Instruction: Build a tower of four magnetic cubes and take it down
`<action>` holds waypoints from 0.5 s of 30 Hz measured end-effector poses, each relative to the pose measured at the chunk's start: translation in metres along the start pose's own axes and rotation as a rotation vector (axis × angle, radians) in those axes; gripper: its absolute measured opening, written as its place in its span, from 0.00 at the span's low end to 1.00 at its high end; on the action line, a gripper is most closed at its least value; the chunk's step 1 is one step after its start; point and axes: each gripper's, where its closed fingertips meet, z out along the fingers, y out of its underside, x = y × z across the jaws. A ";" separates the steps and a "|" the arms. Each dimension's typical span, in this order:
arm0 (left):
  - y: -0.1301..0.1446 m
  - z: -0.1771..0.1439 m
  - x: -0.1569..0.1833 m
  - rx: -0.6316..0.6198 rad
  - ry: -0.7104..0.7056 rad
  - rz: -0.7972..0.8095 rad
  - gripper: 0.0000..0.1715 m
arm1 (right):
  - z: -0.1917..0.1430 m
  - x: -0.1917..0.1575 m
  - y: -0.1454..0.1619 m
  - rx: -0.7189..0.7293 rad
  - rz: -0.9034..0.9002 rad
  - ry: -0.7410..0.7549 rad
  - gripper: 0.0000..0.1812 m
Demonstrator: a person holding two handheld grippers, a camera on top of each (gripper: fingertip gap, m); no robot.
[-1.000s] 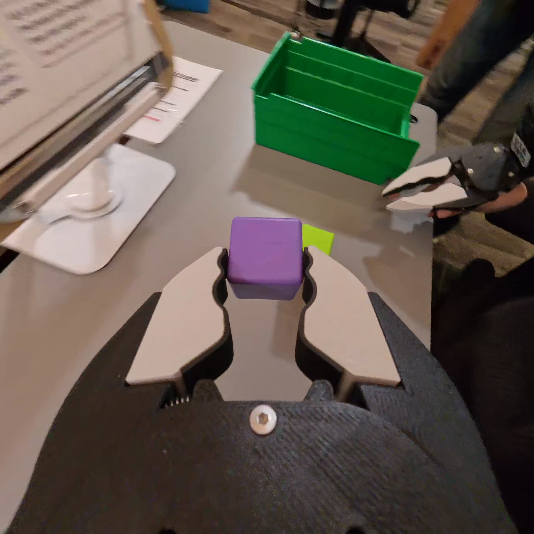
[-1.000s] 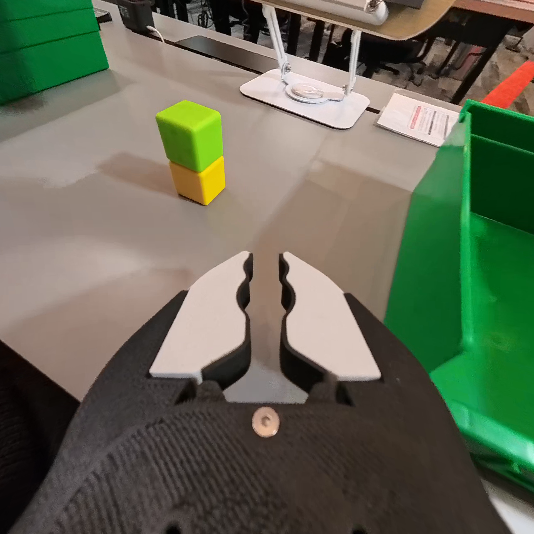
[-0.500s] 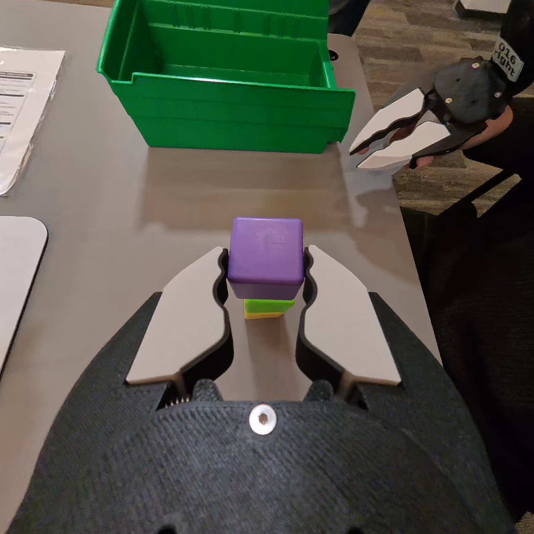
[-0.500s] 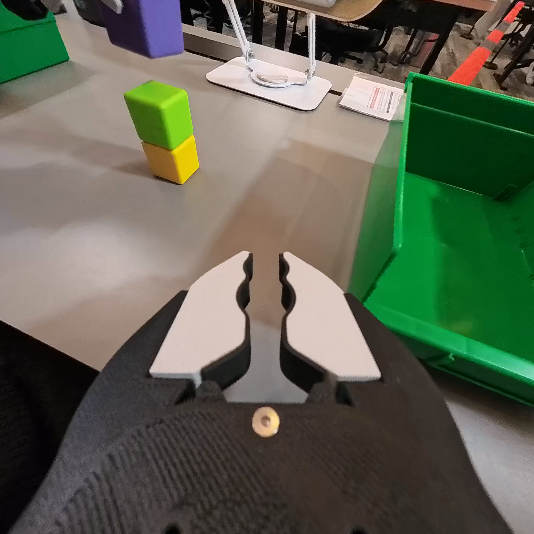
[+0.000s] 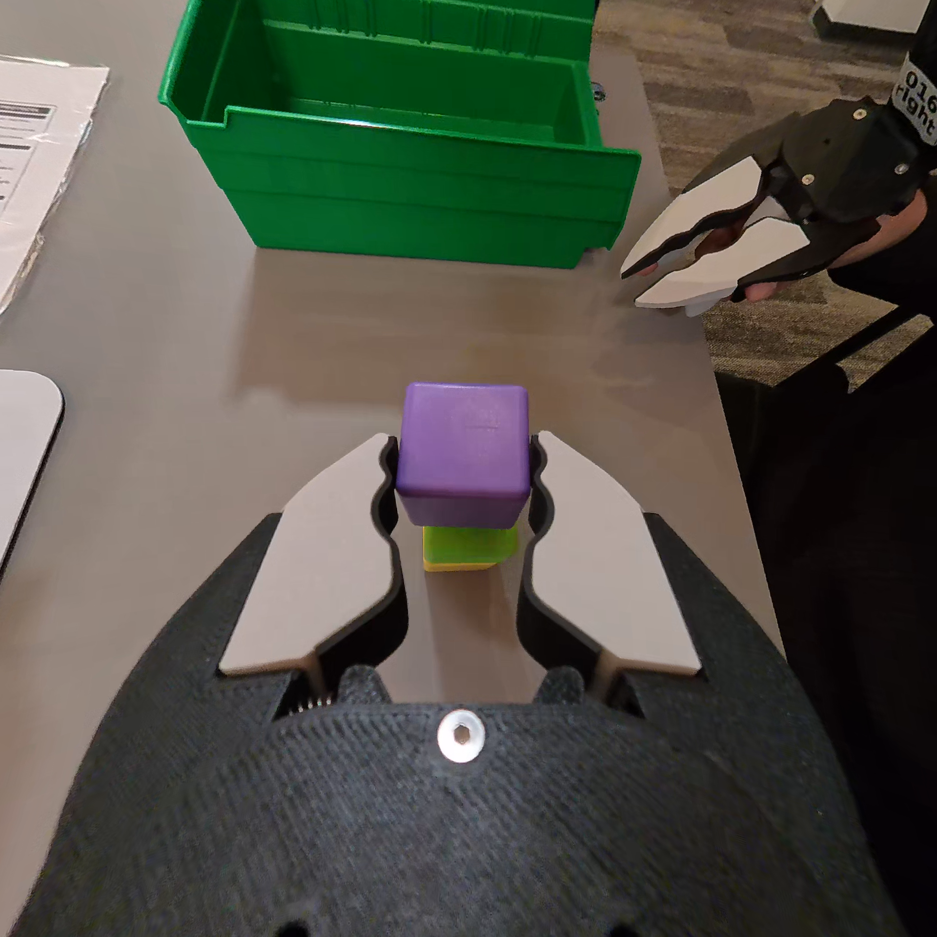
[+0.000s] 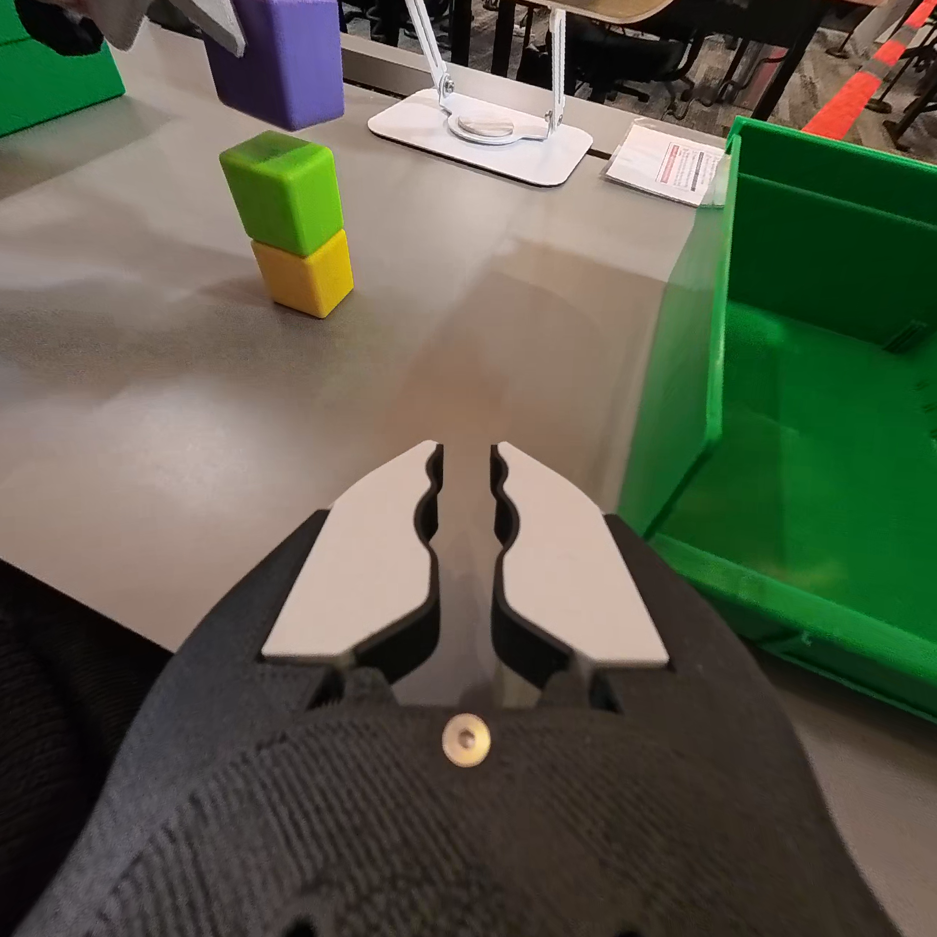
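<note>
Purple cube point(image 5: 462, 446) above green-yellow stack point(image 6: 294, 223)

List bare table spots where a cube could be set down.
Free: grey tabletop between the green-on-yellow cube stack and the near edge; also the strip between that stack and the green plastic bin. Crowded: above the stack, where the left gripper holds a purple cube.

Grey table point(image 6: 152, 405), green bin point(image 6: 811, 405), yellow cube point(image 6: 309, 276) (stack's base), white stand base point(image 6: 487, 137), paper sheet point(image 6: 664, 165)
</note>
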 end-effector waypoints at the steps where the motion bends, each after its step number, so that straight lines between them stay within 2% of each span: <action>1: 0.000 0.000 0.000 -0.001 -0.002 0.000 0.29 | 0.000 0.000 0.000 0.000 -0.001 -0.001 0.10; 15: 0.005 0.002 0.004 0.000 -0.020 0.001 0.29 | 0.006 -0.003 -0.004 0.004 -0.010 -0.019 0.10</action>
